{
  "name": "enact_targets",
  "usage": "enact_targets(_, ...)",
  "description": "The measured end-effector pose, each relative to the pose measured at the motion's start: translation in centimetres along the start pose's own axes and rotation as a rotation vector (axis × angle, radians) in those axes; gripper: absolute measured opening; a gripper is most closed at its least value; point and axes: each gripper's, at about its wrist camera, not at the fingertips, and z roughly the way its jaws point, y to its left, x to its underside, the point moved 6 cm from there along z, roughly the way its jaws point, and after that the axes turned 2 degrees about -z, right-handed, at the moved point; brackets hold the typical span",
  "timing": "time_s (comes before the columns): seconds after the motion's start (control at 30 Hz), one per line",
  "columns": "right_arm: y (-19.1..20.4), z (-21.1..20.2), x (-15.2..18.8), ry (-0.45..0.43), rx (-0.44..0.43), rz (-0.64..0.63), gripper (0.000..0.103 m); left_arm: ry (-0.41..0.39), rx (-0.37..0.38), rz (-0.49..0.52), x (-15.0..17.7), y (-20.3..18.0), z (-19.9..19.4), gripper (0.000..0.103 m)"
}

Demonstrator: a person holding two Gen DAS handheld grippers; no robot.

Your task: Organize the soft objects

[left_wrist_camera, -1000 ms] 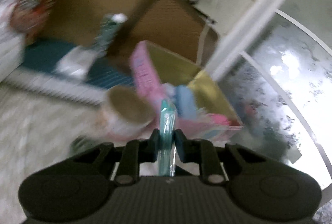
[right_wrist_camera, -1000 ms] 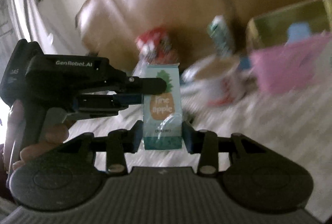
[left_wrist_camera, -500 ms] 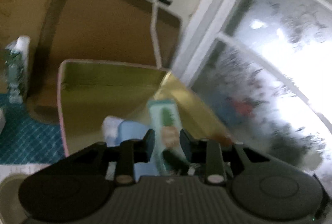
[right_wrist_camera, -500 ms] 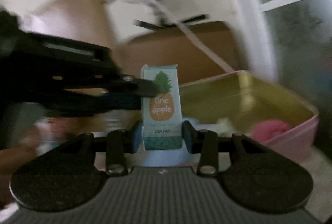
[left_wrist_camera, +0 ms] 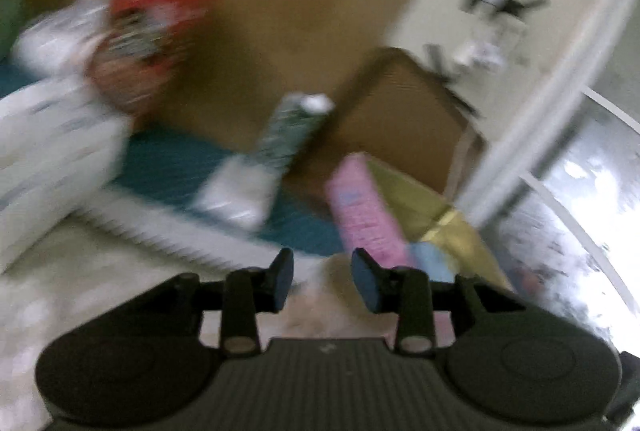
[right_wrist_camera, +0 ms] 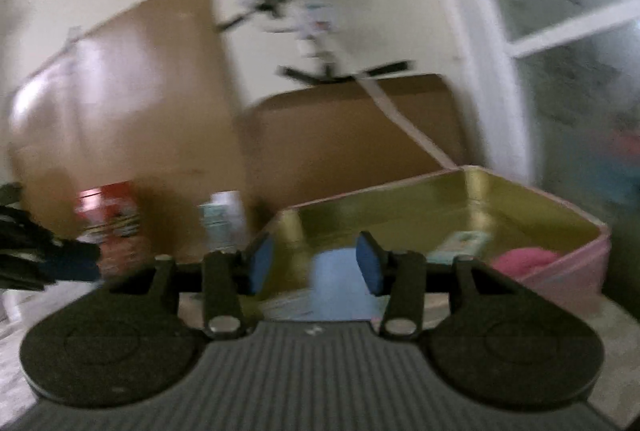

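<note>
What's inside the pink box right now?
In the right wrist view, the pink box with its gold lining holds a light blue item, a pale green packet and something pink. The gripper body hides the near floor of the box.

A pink box (right_wrist_camera: 568,271) with a gold inside lies open, holding a blue pack (right_wrist_camera: 336,275), a teal pack (right_wrist_camera: 460,245) and a pink lump (right_wrist_camera: 524,259)
</note>
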Motion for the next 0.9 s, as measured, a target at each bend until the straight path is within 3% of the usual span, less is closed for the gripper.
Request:
enact_targets(0.1,4.9,-0.3,1.5,0.079,-0.142,-0.08,0.055,0.011,-0.042,-0.071,1.0,3.9,-1.5,0.033)
enact_targets(0.23,11.2,0.3,5.2,0.278,-0.308,-0.198,0.063,0.063,-0.025,-0.107,2.4,5.6,-1.8,0.033)
enact_targets(0.27,12.5,0.5,6.2,0.325,-0.324,-0.234,0.064,0.075,-0.015,-0.1,2.7,5.5,-1.7,0.034)
enact_targets(0.33,14.2,1.0,7.7,0.39,-0.327,-0.291,0.07,0.091,0.004,-0.085,3.4,5.3,-1.7,0.045)
enact_targets(0.43,15.7,1.9,9.1,0.477,-0.317,-0.315,0.076,0.114,0.038,-0.079,4.1,4.8,-1.4,0.048)
enact_targets(0.57,16.2,2.9,9.9,0.511,-0.287,-0.333,0.075,0.148,0.066,-0.071,4.9,4.1,-0.9,0.056)
enact_targets(0.6,16.4,2.6,10.3,0.495,-0.284,-0.352,0.072,0.158,0.07,-0.065,5.1,3.9,-0.8,0.06)
enact_targets(0.7,16.9,2.2,10.4,0.483,-0.311,-0.356,0.042,0.188,0.084,-0.038,5.8,3.0,-0.4,0.071)
enact_targets(0.8,17.0,2.0,10.5,0.476,-0.308,-0.35,0.04,0.201,0.084,-0.012,6.6,2.3,0.0,0.072)
enact_targets(0.87,16.6,1.9,10.4,0.482,-0.324,-0.291,0.039,0.188,0.053,0.009,6.9,2.0,0.0,0.06)
enact_targets(0.9,16.3,2.0,10.3,0.484,-0.329,-0.261,0.039,0.186,0.039,0.014,7.0,2.0,0.0,0.048)
